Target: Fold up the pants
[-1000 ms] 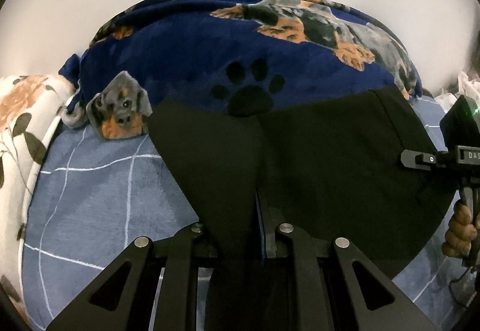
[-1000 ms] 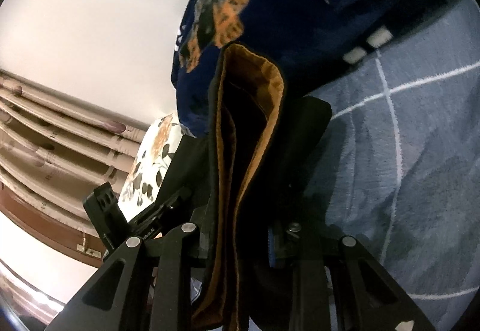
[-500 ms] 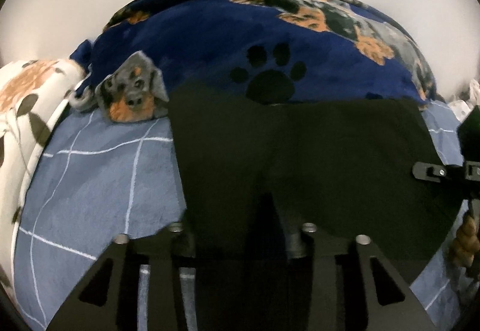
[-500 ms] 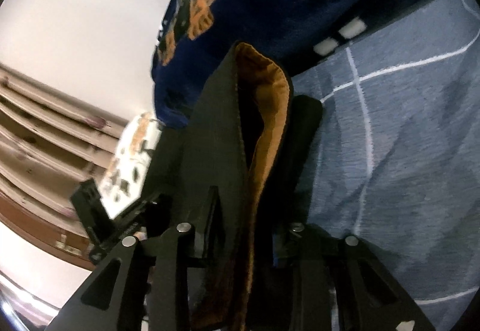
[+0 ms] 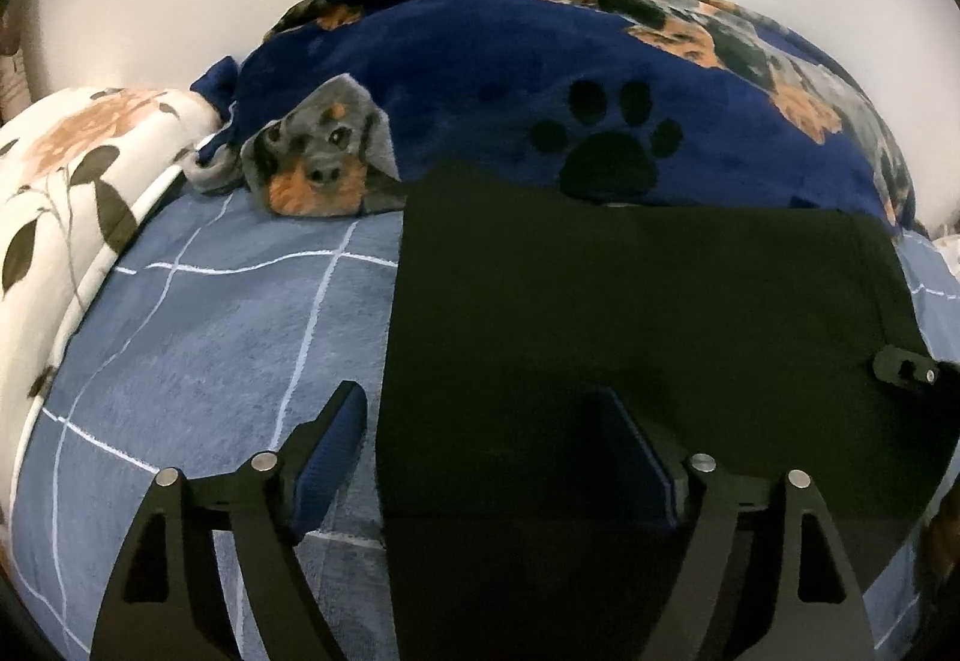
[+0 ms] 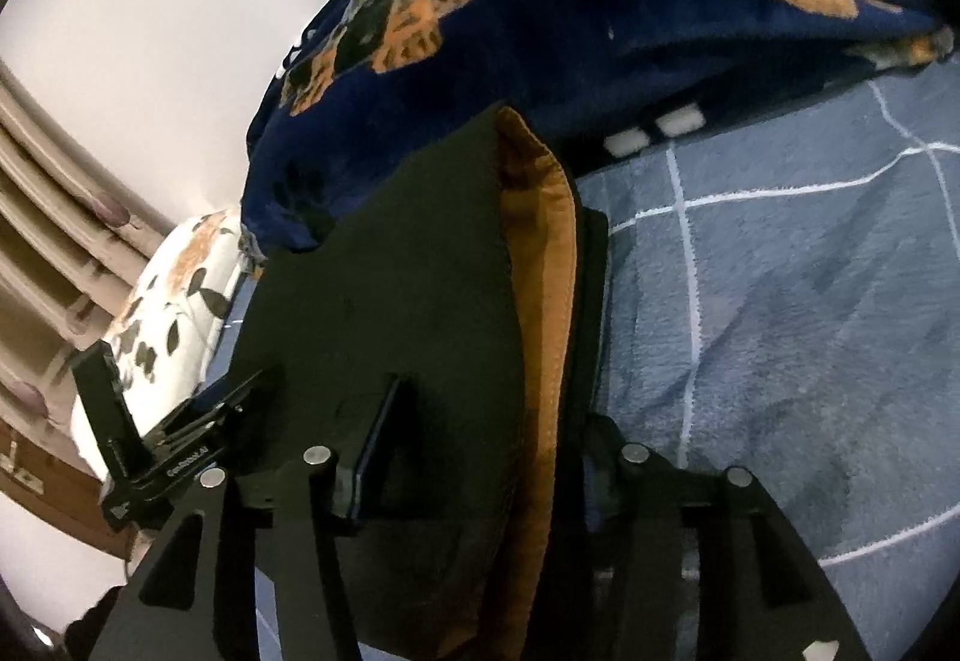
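Observation:
The black pants point(image 5: 648, 325) lie folded flat on the blue checked bed sheet point(image 5: 198, 349); their orange-brown lining point(image 6: 540, 337) shows along the folded edge in the right wrist view. My left gripper point(image 5: 498, 433) is open, its fingers wide apart at the pants' near left edge. My right gripper point(image 6: 480, 445) is open with its fingers spread across the pants' point(image 6: 390, 289) right edge. The right gripper shows at the right edge of the left wrist view point(image 5: 906, 367), and the left gripper at the left of the right wrist view point(image 6: 156, 457).
A navy dog-print blanket point(image 5: 540, 91) is heaped just behind the pants. A white floral pillow point(image 5: 66, 169) lies at the left. A plain white wall is behind the bed, and curtains point(image 6: 42, 217) hang at the left of the right wrist view.
Both grippers have opened and let go of the pants. The pants have dropped from a held, hanging fold to lie flat on the sheet.

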`<state>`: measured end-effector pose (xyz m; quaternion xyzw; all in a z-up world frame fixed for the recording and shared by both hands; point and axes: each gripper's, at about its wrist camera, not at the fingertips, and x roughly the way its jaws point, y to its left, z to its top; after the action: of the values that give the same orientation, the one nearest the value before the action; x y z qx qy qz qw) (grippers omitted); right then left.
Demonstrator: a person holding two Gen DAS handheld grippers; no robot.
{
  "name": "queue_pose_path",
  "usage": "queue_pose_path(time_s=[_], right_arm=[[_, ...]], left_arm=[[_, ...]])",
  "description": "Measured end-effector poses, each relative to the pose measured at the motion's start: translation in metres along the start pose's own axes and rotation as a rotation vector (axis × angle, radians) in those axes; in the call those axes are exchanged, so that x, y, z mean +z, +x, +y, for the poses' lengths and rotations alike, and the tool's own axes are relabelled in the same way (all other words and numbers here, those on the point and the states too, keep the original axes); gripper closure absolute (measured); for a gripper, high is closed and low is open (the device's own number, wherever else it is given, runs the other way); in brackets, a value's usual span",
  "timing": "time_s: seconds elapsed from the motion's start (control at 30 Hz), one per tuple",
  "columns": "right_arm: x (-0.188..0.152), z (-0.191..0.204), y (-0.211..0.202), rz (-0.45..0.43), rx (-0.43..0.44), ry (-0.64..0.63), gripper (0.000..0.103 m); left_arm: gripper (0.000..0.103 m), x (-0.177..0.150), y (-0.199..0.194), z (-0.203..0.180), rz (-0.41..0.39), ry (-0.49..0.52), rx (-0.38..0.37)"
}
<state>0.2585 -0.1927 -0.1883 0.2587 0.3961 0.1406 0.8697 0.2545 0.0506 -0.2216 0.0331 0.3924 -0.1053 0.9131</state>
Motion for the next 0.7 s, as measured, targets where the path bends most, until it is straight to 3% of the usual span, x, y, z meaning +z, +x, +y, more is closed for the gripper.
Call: queue_pose_path(time_s=[0.3,0.57,0.7], right_arm=[[-0.007,0.021,0.002,-0.049,-0.111,-0.091,0.037],[-0.019,0.044,-0.004,-0.165,-0.299,-0.194,0.034],[-0.018,0.045,-0.006,-0.184,-0.323,-0.191,0.032]], left_arm=[[0.019,-0.001,0.0,0.003,-0.003,-0.024,0.003],[0.019,-0.002,-0.002,0.002,-0.018,-0.019,0.028],[0.019,-0.002,-0.004,0.0,-0.028,-0.013,0.05]])
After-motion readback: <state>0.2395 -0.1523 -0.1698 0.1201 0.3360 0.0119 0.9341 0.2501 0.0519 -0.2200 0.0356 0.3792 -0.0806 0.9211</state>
